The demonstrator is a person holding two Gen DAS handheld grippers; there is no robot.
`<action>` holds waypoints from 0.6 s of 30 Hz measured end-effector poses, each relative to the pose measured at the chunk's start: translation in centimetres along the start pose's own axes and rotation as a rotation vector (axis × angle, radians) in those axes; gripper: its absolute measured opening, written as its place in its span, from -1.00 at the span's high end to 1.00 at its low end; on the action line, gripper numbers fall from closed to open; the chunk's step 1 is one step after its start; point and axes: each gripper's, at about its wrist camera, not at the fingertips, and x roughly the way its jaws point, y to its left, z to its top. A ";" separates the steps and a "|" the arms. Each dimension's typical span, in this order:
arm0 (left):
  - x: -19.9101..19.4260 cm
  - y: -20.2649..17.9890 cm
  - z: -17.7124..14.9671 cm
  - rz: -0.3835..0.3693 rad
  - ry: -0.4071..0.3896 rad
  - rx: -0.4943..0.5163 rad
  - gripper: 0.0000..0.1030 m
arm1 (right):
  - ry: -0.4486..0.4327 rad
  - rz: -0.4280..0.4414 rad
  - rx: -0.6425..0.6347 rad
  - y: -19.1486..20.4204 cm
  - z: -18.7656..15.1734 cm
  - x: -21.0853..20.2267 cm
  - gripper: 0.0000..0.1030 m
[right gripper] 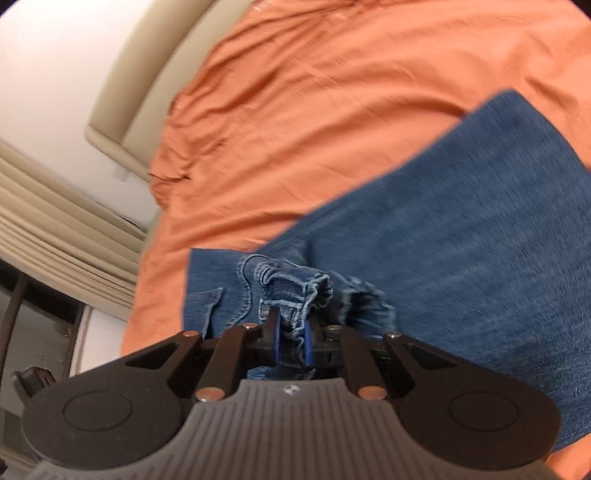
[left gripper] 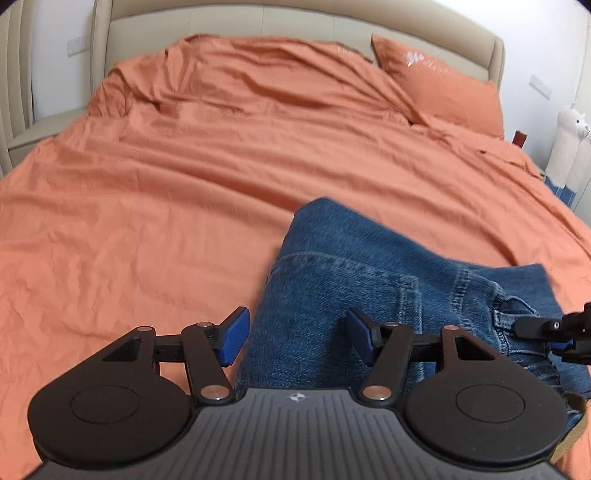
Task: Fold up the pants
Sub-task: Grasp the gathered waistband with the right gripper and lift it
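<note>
The blue denim pants (left gripper: 332,295) lie on the orange bedsheet (left gripper: 166,177) near the foot of the bed, a back pocket facing up and the fabric doubled over itself. In the right wrist view the right gripper (right gripper: 291,341) is clenched on a bunched fold of the pants' waistband, the denim pinched between its blue pads (right gripper: 308,345). The left gripper (left gripper: 295,338) hovers over the pants with its jaws spread wide apart, holding nothing; the pants pass beneath the gap. At the far end of the bed an orange pillow (left gripper: 443,88) rests against the beige padded headboard (left gripper: 295,22), and a white plush toy (left gripper: 570,129) stands beside the bed.
</note>
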 end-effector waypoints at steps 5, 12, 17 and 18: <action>1.7 0.6 0.0 -0.012 0.037 -0.029 -0.38 | 0.030 -0.013 0.008 -1.4 0.2 0.9 0.56; 2.3 1.1 0.1 -0.033 0.051 -0.053 -0.38 | 0.051 0.036 0.077 -3.3 0.6 0.6 0.30; 2.2 1.3 0.1 -0.044 0.055 -0.056 -0.38 | 0.080 0.086 0.160 -4.5 0.7 3.6 0.56; 2.2 1.4 0.2 -0.045 0.055 -0.062 -0.38 | 0.086 0.099 0.163 -4.3 0.8 3.6 0.65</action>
